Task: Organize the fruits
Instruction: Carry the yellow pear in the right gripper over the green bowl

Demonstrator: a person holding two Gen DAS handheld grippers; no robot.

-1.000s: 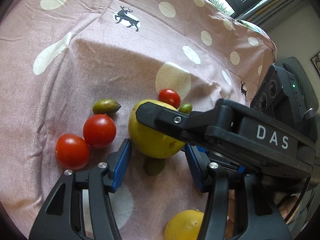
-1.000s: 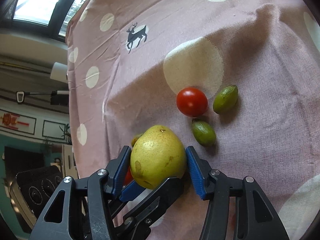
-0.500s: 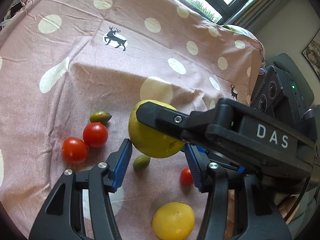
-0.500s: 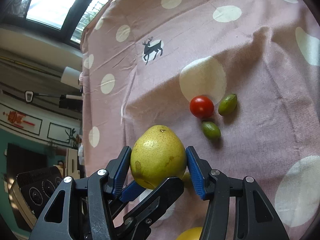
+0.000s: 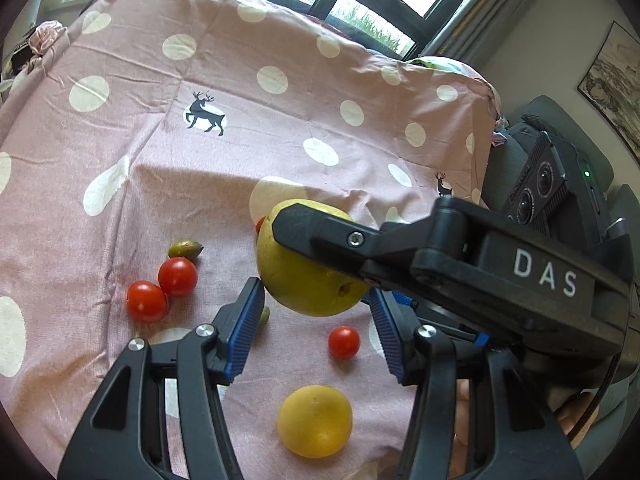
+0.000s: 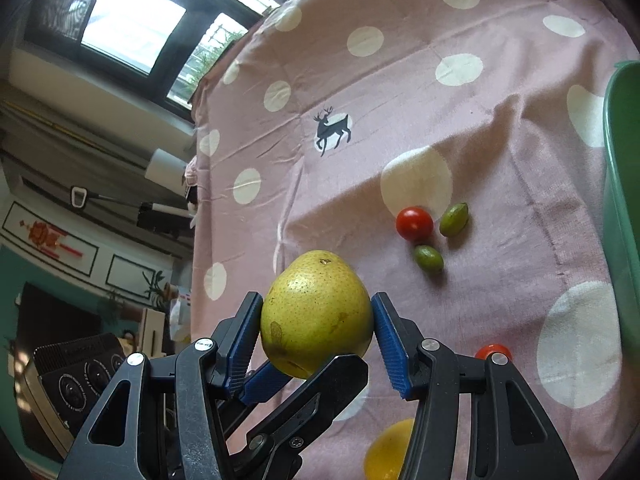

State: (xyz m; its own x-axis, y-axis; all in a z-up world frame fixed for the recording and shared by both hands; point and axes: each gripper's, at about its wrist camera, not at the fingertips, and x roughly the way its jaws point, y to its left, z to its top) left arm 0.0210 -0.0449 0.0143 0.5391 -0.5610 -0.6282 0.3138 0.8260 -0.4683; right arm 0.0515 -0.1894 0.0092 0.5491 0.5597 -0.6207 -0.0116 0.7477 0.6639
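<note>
Pear (image 5: 288, 276) is now clear of the cloth (image 5: 200, 200). Compared with a second ago it hangs higher, more cloth shows, and the fruit under it looks smaller. A small tomato (image 5: 344, 342) and a round yellow citrus (image 5: 315, 420) have come into view at 5 and 6 o'clock of the pear. Claw gaps are unchanged. Right claw (image 6: 316, 300) pinches the pear across its belly, both ribbed blue pads flat on the skin. Left claw (image 5: 316, 290) crosses under it at an angle with pad tips on the lower end, so I read that as a second pinch on the same pear. Lift looks done and carry comes next. Likely target is the green tub (image 6: 626, 208) at the 3 o'clock edge of the right view, though its inside is out of sight. The pear has a wide base and narrow top, with yellow-green, speckled, waxy skin and a brown scar low on one side. A smooth taper on ribbed rubber could creep if either pinch eases. Two glossy round tomatoes (image 5: 178, 277) touch each other at 9 o'clock of the pear, with a pointed oval green fruit (image 5: 185, 248) just beyond them. The cloth is a soft pink weave, creased, with cream dots and deer prints. The rest of the fruit remains unsorted.
</note>
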